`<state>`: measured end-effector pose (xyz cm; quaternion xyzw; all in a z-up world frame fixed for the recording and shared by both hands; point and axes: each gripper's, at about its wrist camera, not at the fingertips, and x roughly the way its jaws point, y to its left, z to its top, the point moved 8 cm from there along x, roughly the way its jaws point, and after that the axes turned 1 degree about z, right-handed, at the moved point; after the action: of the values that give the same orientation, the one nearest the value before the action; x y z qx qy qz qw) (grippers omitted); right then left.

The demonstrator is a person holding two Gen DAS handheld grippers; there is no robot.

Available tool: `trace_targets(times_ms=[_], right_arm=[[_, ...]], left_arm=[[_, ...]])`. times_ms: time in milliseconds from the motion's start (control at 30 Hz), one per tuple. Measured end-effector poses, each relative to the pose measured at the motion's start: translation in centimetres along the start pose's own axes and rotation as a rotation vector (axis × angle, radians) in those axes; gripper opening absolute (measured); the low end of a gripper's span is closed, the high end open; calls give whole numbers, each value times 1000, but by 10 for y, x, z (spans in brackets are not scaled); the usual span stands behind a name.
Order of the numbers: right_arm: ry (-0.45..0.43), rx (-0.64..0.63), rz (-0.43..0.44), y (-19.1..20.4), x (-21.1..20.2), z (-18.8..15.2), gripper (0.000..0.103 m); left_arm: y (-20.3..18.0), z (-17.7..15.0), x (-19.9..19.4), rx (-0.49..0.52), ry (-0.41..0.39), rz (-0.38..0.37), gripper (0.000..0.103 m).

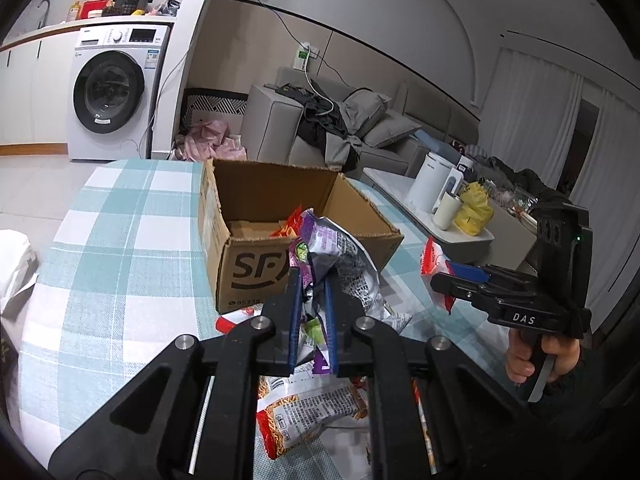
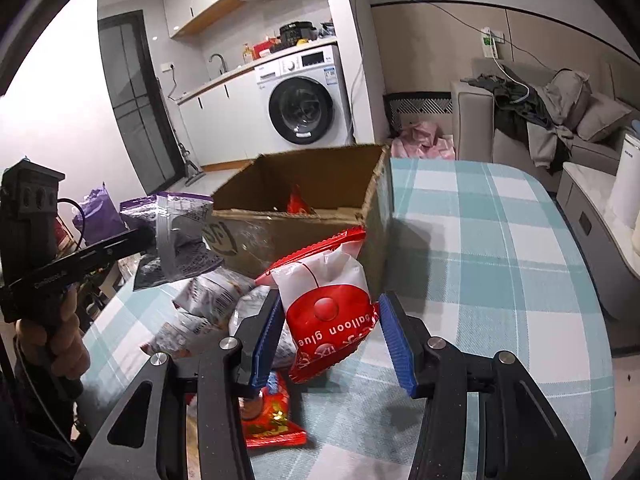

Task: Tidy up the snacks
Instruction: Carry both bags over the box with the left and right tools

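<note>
Two grippers are up off my table, each with a packet, and I place everything by the cardboard box, which stands open on the checked tablecloth.

Left of the box as my right wrist camera sees it, my left gripper has its blue pads pressed together on a crumpled purple and silver snack bag. The bag sticks up past the fingertips, just in front of the box's printed near wall.

Inside the box, one red packet leans on the floor of it.

Below the box's near wall, several more snack bags lie heaped on the cloth, among them an orange noodle-snack packet under my left gripper.

Right of that heap, by the box's near corner, my right gripper carries a red and white packet marked "balloon glue". Its left pad touches the packet's edge; the right pad appears to meet only the bottom corner, so I cannot tell how firmly it is clamped. Another red packet lies on the table beneath it.
</note>
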<state>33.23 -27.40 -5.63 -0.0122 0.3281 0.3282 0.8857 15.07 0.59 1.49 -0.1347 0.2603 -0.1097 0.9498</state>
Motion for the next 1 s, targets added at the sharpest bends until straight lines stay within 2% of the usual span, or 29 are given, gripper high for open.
trace_targets(times_ms=[567, 1000], right_arm=[[-88, 10, 29, 19, -20, 44, 49], [-108, -7, 48, 29, -21, 85, 49]], left_arm=[[1, 48, -21, 3, -87, 39, 8], [-2, 89, -3, 20, -94, 81, 8]])
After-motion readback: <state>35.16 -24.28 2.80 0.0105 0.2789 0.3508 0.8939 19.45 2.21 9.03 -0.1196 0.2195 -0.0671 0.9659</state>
